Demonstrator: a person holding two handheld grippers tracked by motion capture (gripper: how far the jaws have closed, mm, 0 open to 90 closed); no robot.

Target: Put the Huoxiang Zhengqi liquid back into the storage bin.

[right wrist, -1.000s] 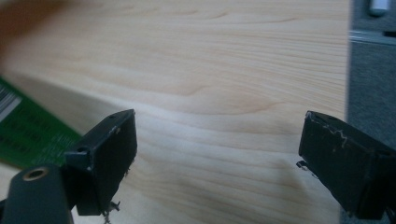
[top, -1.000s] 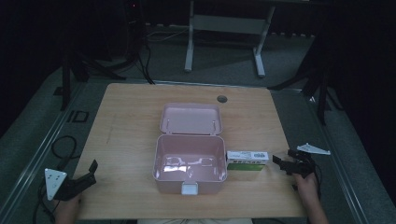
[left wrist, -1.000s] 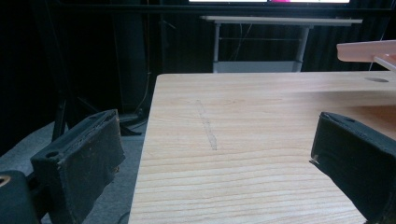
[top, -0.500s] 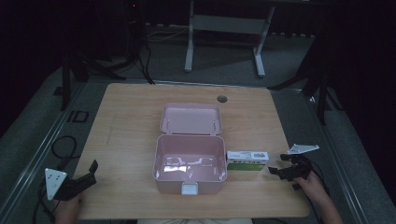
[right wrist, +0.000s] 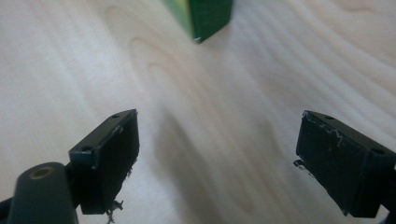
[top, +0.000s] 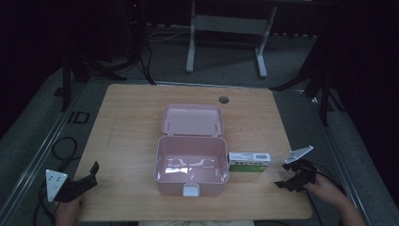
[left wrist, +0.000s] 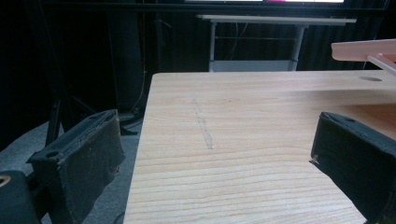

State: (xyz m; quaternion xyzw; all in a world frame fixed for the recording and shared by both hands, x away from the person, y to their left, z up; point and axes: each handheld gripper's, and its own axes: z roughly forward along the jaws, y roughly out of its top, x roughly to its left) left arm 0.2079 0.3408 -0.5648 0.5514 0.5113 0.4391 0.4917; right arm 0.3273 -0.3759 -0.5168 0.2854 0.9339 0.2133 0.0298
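Right gripper (top: 288, 177), jaws wide and empty, sat near table's right edge beside the green carton (top: 249, 161); approach step. Next: close on carton, lift into pink box (top: 191, 165). Left gripper (top: 86, 178) wide, idle

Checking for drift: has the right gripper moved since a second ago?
Yes. The right gripper has backed away from the green and white box, toward the table's near right corner.

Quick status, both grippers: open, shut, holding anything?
Left gripper: open, holding nothing, at the table's near left edge.
Right gripper: open, holding nothing, short of the green box.
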